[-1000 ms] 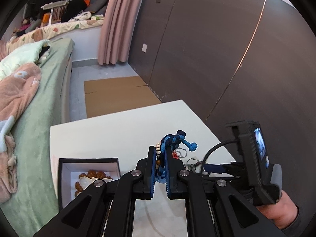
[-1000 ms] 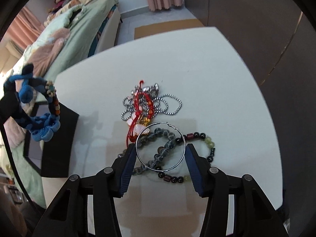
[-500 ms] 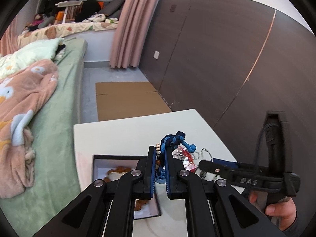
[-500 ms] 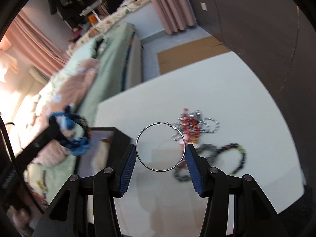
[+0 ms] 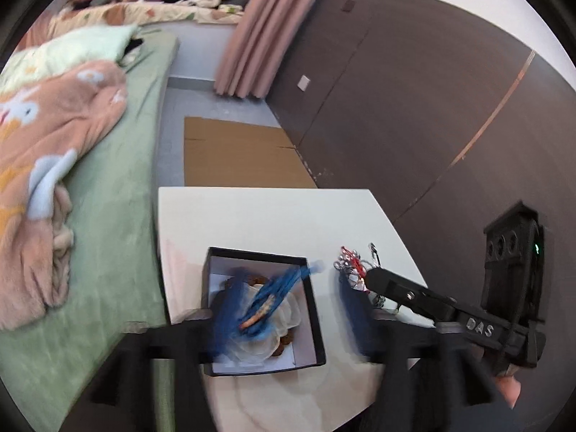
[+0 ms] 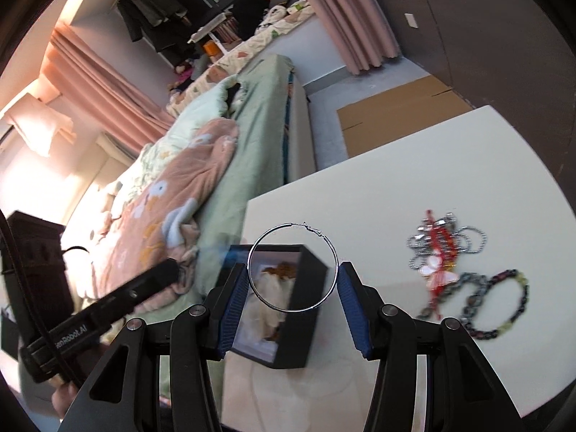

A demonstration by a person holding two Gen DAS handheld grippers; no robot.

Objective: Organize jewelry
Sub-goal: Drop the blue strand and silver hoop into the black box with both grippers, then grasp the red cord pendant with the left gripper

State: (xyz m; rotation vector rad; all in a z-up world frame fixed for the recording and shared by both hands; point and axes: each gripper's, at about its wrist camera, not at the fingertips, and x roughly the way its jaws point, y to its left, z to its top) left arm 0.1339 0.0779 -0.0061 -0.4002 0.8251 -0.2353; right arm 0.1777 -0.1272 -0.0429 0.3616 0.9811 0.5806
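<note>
The blue braided bracelet is a blur over the open black box, right above the pale and brown pieces already lying in it. The left gripper has just been opening its jaws; they're spread wide now, blurry, with the bracelet loose between them and nothing pressing on it. The right gripper is clamped on a thin silver hoop earring, held up in front of the box. The rest of the jewelry, a silver chain with red cord and a dark beaded bracelet, sits well off to the side on the white table.
</note>
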